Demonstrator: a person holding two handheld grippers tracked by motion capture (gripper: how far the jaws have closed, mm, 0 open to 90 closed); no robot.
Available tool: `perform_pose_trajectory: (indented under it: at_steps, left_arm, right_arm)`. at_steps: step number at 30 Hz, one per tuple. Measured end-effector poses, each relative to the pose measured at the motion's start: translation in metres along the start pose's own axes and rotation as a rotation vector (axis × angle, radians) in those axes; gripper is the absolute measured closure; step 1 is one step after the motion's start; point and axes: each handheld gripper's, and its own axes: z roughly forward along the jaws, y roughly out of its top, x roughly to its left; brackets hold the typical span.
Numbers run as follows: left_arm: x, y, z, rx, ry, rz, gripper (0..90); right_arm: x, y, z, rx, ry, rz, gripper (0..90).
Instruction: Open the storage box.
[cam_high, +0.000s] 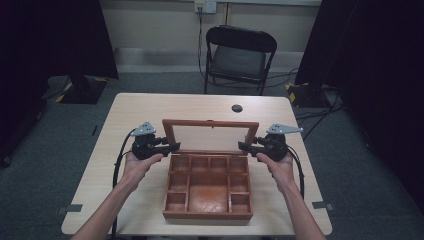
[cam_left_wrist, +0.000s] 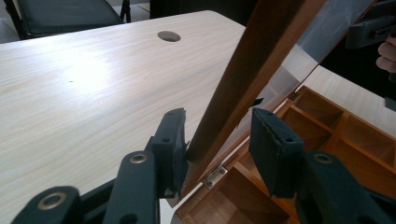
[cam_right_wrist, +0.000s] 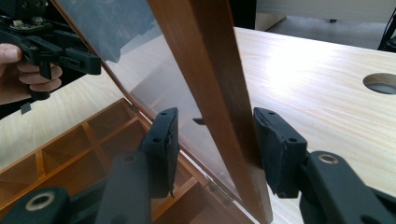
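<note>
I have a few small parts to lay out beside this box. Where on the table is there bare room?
The far strip of the light wooden table behind the raised glass-paned lid is bare apart from the round cable hole. The near corners either side of the brown wooden compartment box are partly crossed by forearms. It is crowded at the lid's ends, where the left gripper and right gripper sit.

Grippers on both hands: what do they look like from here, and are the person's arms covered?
Both the left gripper and the right gripper are black, each topped with a grey three-cornered plate and trailing a black cable toward the table's near edge. In the gripper views the jaws are dark angular links with brass-coloured pivot rivets, ending in flat rectangular black pads. No sleeves reach the forearms; no gloves.
</note>
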Motion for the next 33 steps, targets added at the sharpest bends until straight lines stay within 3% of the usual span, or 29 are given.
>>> perform_pose_trajectory:
  at_steps: [27,33]
  left_arm:
    - [0.009,-0.005,0.01,0.017,0.004,-0.015,58.7]
    - [0.011,-0.007,0.013,0.013,0.006,-0.035,58.9]
  right_arm:
    - [-0.01,-0.007,0.008,0.015,-0.02,0.01,55.4]
    - [-0.011,-0.007,0.01,0.013,-0.027,0.01,55.8]
